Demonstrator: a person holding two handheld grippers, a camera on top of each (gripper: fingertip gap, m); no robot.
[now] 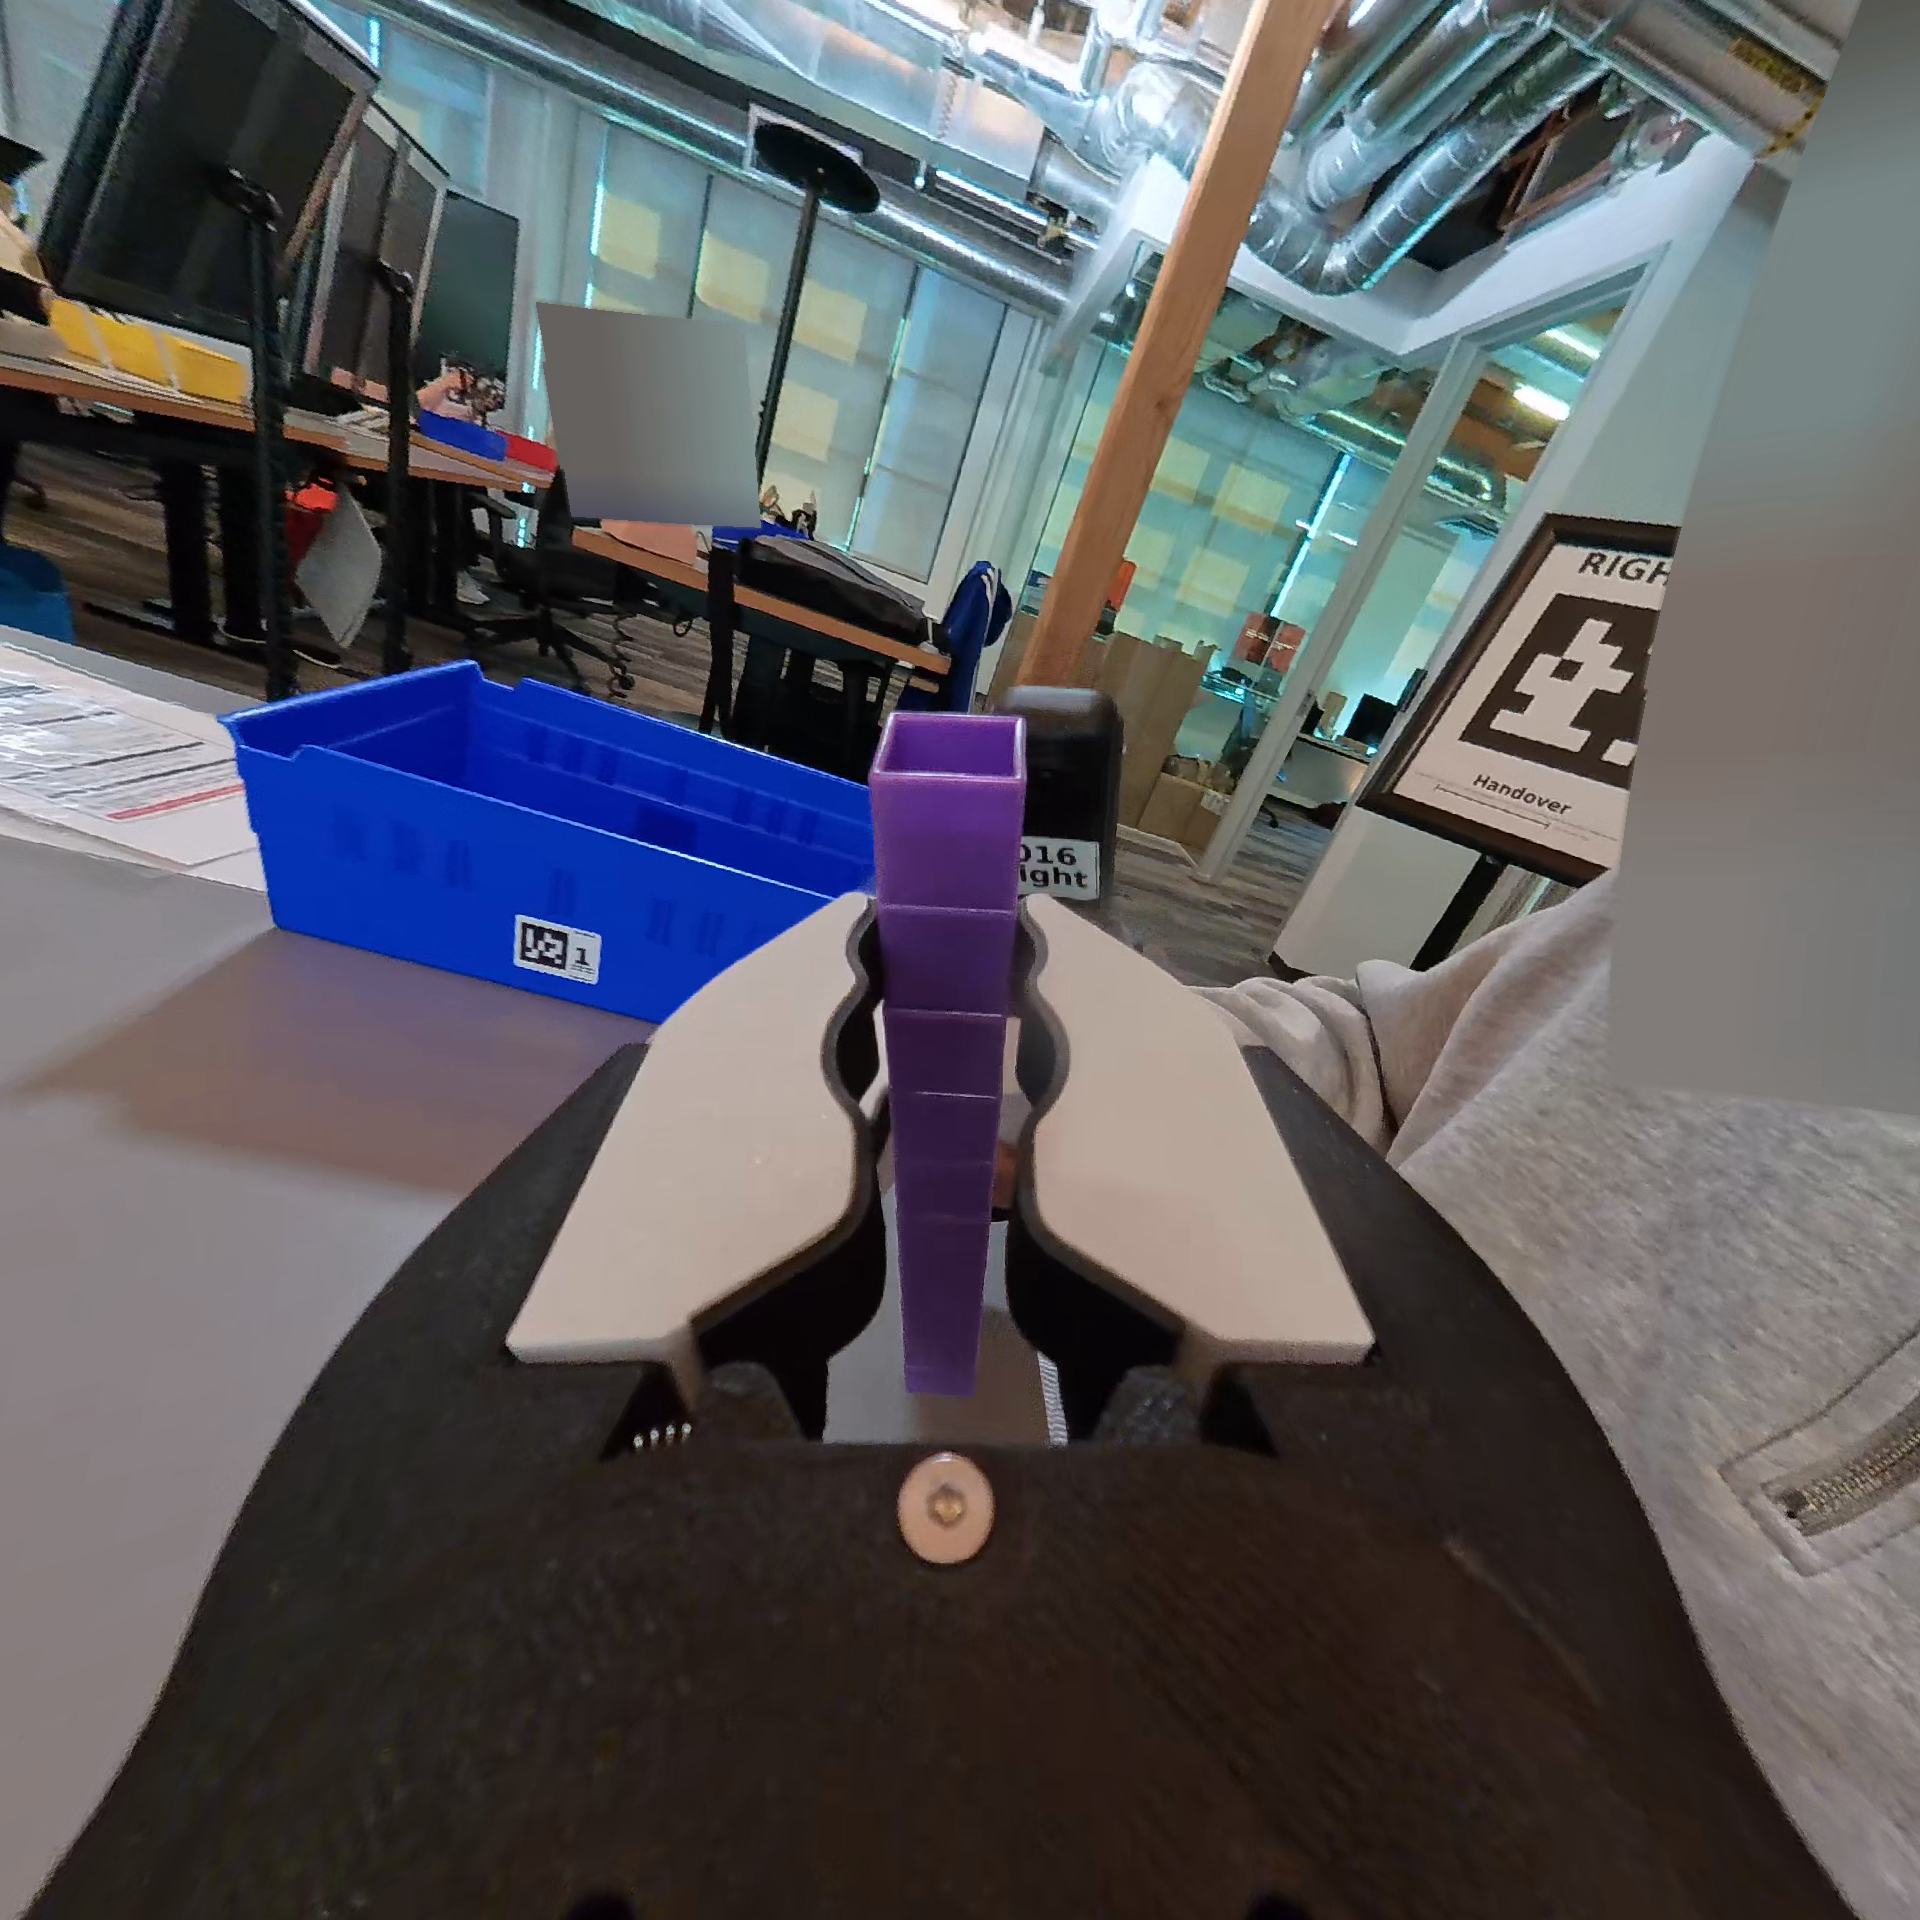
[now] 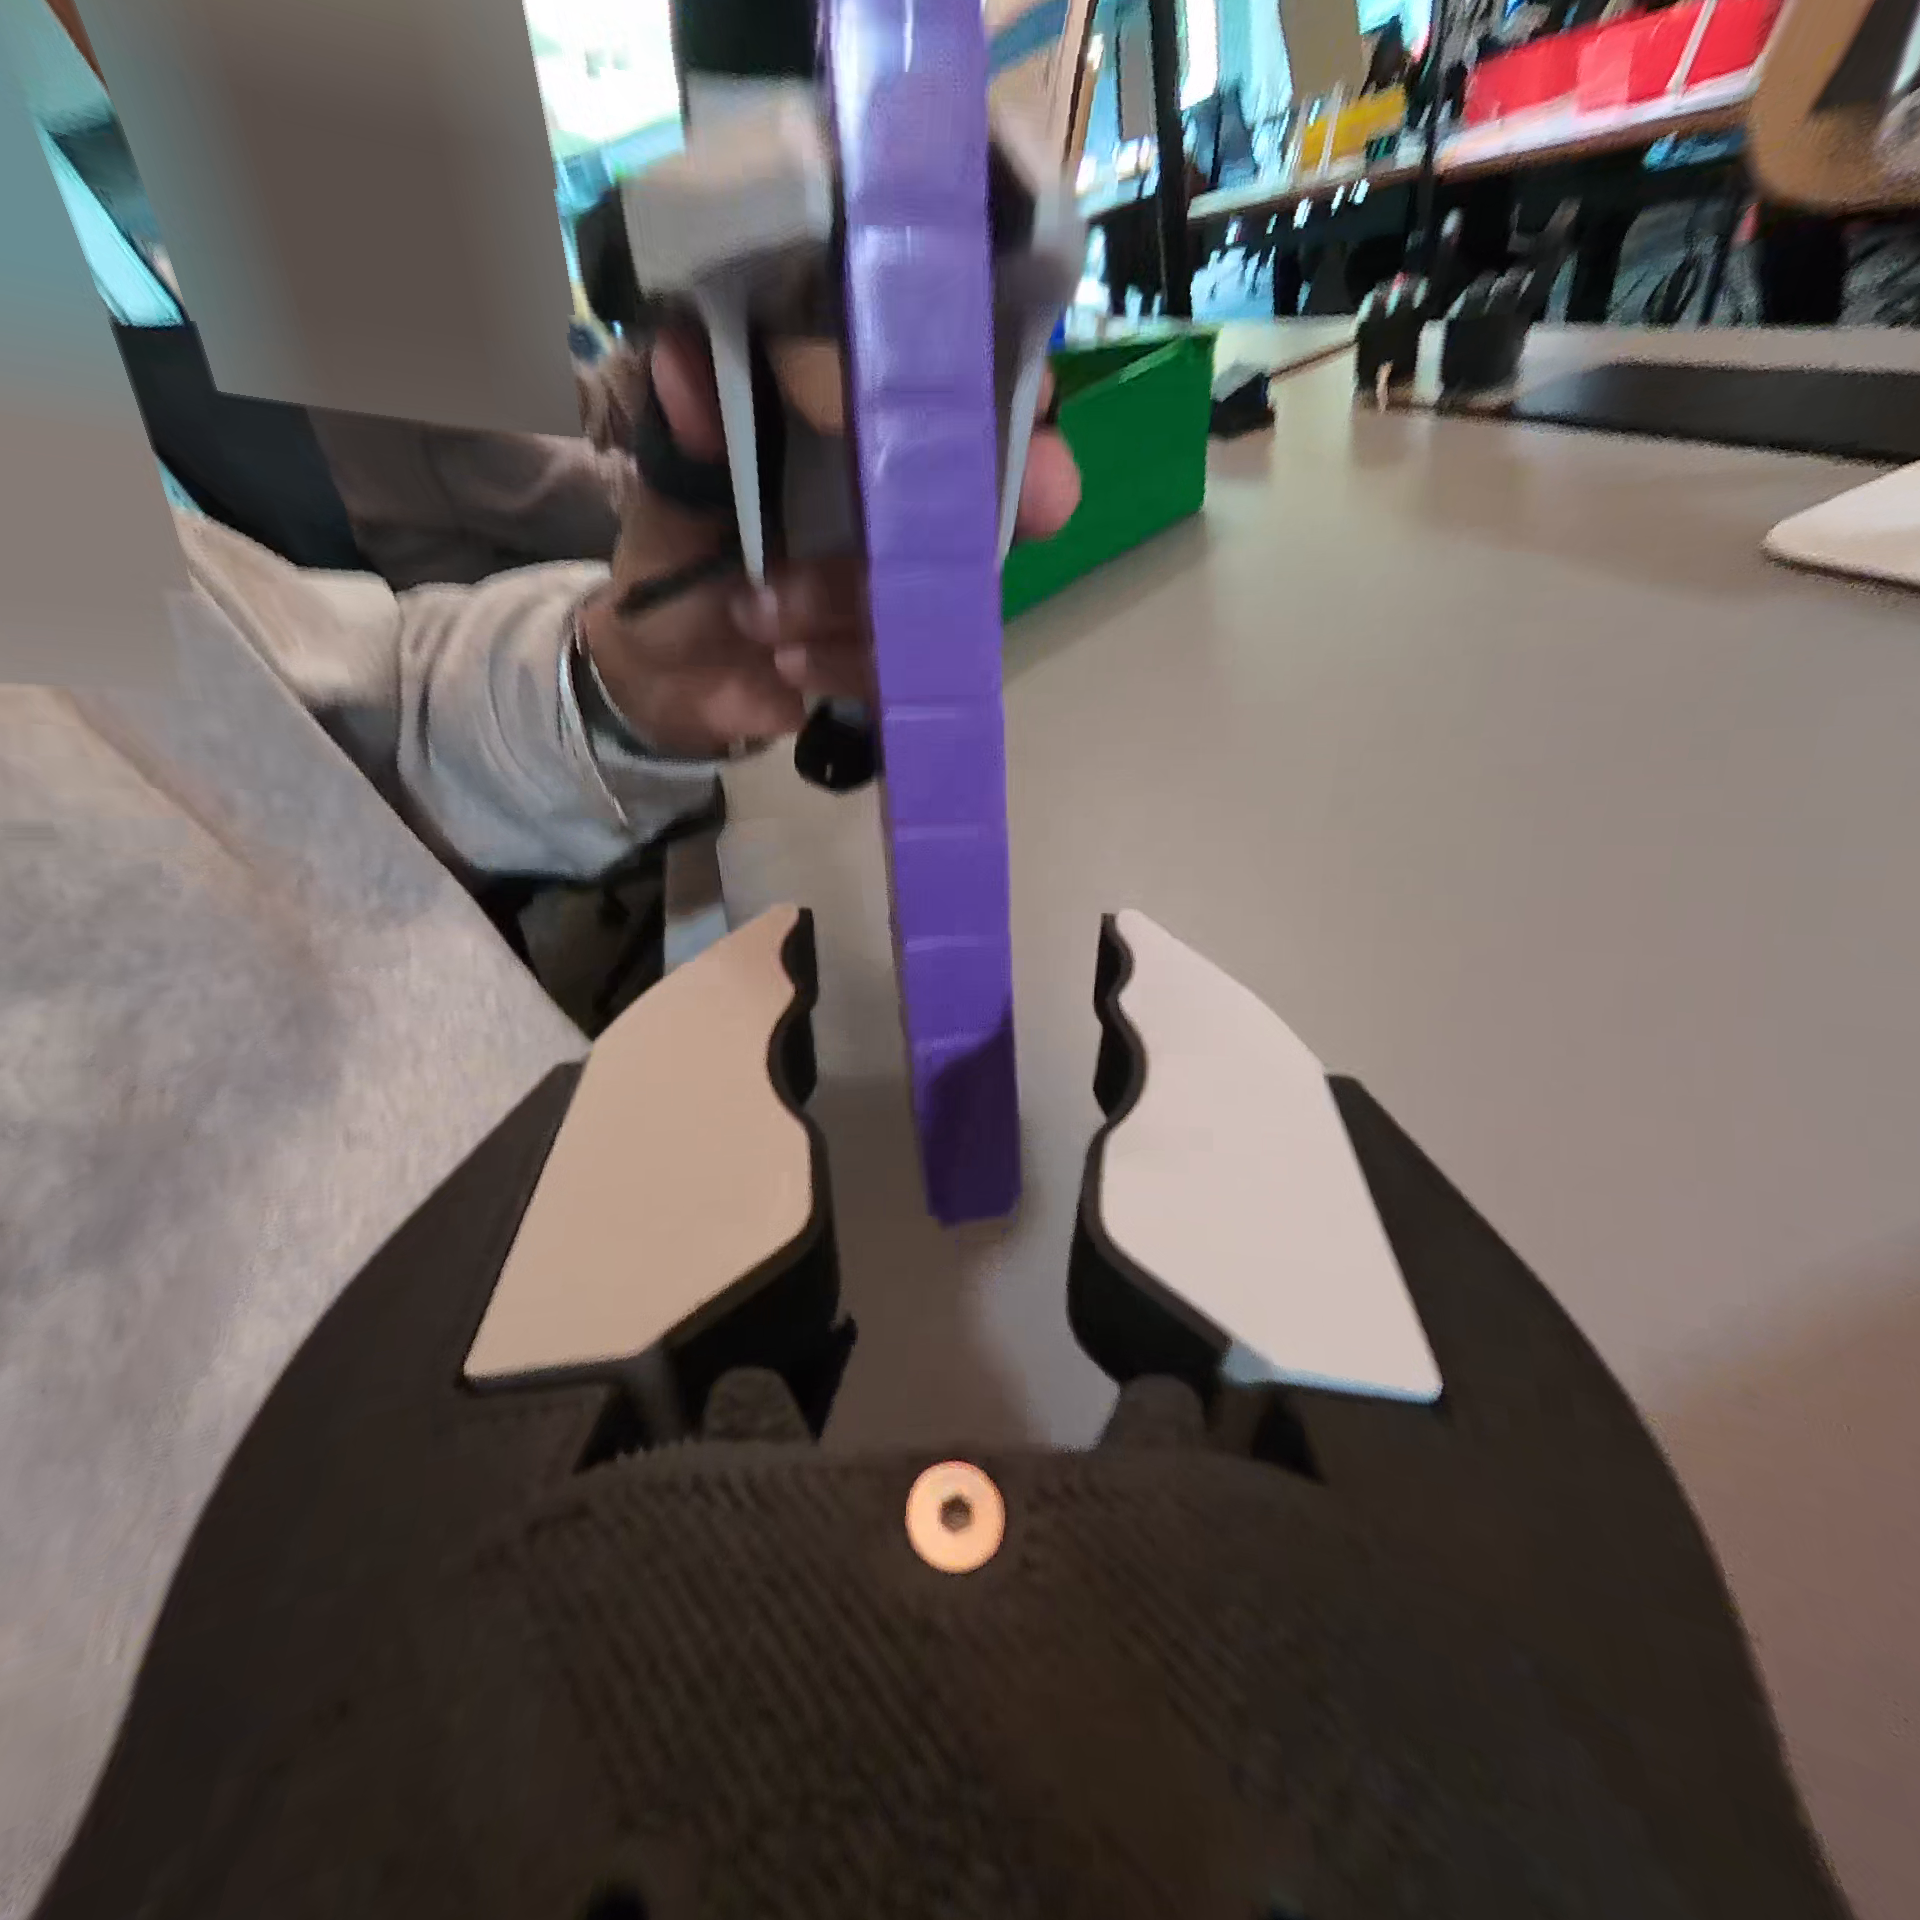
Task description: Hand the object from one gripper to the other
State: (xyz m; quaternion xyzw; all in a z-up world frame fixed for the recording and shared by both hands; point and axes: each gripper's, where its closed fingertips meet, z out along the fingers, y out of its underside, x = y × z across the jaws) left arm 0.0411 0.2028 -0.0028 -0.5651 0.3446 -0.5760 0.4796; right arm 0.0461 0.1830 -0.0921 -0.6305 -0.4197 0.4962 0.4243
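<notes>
Purple square tube [image 1: 943,1049], ribbed in stacked segments and hollow at its far end, sits clamped between the left gripper [image 1: 943,925]'s wavy-edged grey fingers. Its other end pokes between the right gripper [image 2: 956,935]'s spread fingers, touching neither. Beyond the left claw sits a glossy blue bin [image 1: 520,821]; farther off in the right view, everything blurs.

- Open-plan office and lab: long desks [image 1: 416,447] with dark monitors [image 1: 208,156].
- Bare silver ducts [image 1: 1403,156] overhead, glass-walled rooms [image 1: 1247,520].
- Coloured parts bins: blue bin [image 1: 540,821], green bin [image 2: 1122,457].
</notes>
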